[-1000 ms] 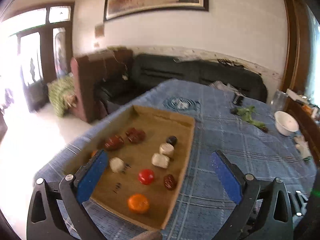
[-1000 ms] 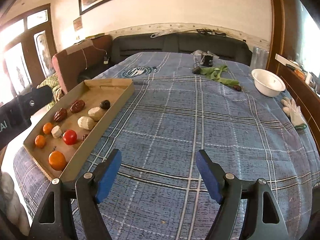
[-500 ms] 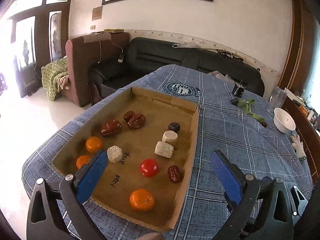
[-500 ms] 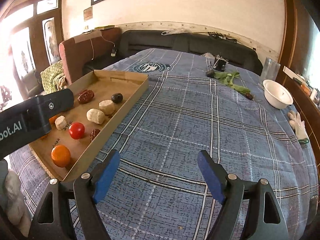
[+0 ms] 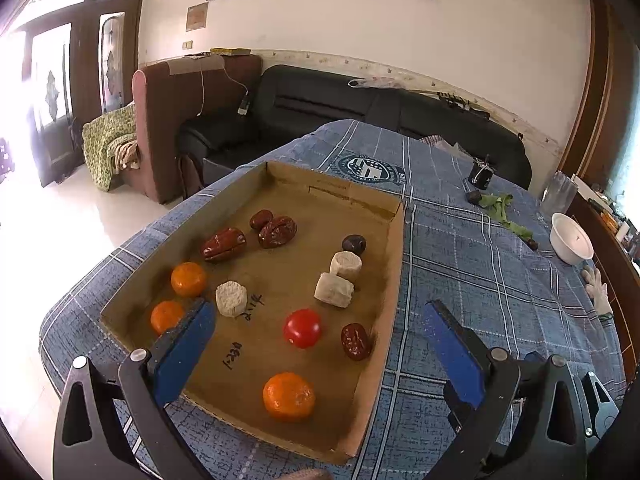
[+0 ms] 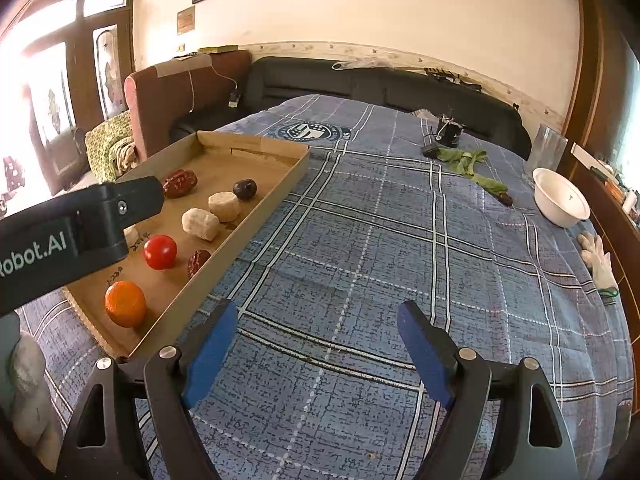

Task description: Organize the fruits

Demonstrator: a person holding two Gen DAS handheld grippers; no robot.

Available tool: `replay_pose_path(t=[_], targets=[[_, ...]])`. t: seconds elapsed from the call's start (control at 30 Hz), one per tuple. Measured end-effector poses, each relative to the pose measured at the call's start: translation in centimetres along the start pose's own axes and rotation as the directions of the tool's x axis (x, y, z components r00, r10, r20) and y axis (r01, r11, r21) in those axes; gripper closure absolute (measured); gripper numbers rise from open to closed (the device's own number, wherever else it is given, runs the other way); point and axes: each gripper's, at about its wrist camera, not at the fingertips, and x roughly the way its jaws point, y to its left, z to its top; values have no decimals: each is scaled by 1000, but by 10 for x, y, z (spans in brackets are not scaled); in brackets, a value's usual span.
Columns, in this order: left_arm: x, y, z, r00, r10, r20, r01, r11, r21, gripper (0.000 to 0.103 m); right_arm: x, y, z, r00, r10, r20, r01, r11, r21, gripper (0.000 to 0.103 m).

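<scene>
Inside the cardboard tray I see oranges, a glossy red tomato, wrinkled dates and pale chunks; both grippers' jaws apart, empty.

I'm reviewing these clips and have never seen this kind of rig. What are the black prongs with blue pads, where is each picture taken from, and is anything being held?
There is no robot arm. A person holds a two-finger gripper in each hand, each with a fisheye camera looking along its fingers. One view looks past the left gripper, above a cardboard tray on a blue checked cloth. The tray holds oranges, a tomato, dark red dates and pale chunks. The other view looks past the right gripper, over bare cloth beside the tray, with a white bowl far right. Both grippers are open and hold nothing.
</scene>
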Motion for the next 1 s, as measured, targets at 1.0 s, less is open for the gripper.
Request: replay_pose_path(t=[1.0], targets=[[10, -3, -7, 999, 2, -33, -2, 1000, -6, 0, 8, 1, -3, 999, -12, -30, 12, 1000, -2, 13]])
